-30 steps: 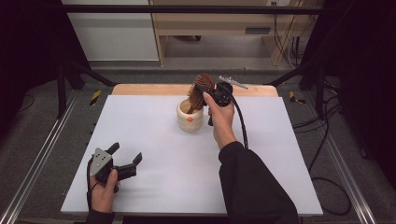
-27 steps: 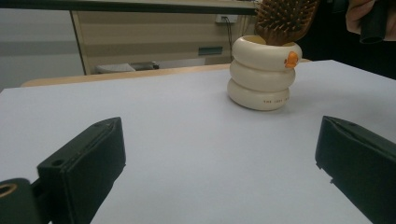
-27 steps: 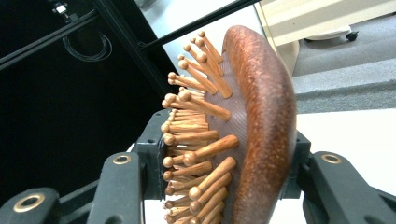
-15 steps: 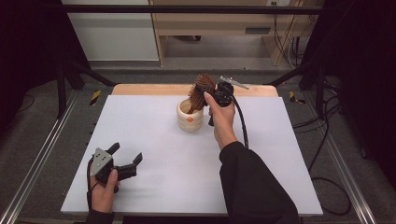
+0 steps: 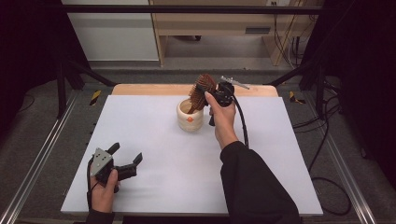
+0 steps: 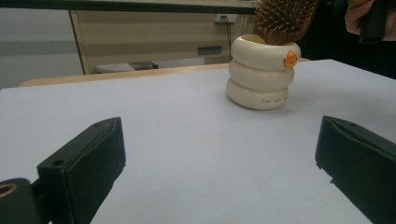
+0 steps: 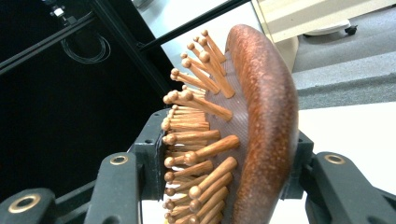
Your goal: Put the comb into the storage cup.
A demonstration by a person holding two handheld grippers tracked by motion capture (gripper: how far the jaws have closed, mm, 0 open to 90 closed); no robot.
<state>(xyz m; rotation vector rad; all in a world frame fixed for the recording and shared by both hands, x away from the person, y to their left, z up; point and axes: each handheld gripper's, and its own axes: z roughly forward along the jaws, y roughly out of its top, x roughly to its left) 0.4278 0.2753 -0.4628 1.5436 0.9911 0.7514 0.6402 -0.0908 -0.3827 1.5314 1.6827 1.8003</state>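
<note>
Brown wood, reddish and speckled on its domed back: that is the hairbrush in my right tool. In the right gripper view the brush head stands between the two black jaws, one jaw against the round-tipped wooden pins and the other against the smooth back, so the tool is pinching the head of the hairbrush. The jaws have just been easing a little wider, yet the brush head sits between them with both sides meeting it.

In the high view the hairbrush rises tilted out of the mouth of a cream holder, its pins turned toward the left of that view and its lower end down inside the holder, where I cannot see how deep it goes. The holder is made of three stacked rounded rings, with a small orange mark on the top ring and a thin line of print on the bottom one. It stands upright toward the far middle of the white counter, near the pale wooden strip along the far edge.

My left tool is well apart from all this, at the near left of the counter, low over the surface. Its jaws are spread wide with bare counter between them, pointed across toward the holder.
</note>
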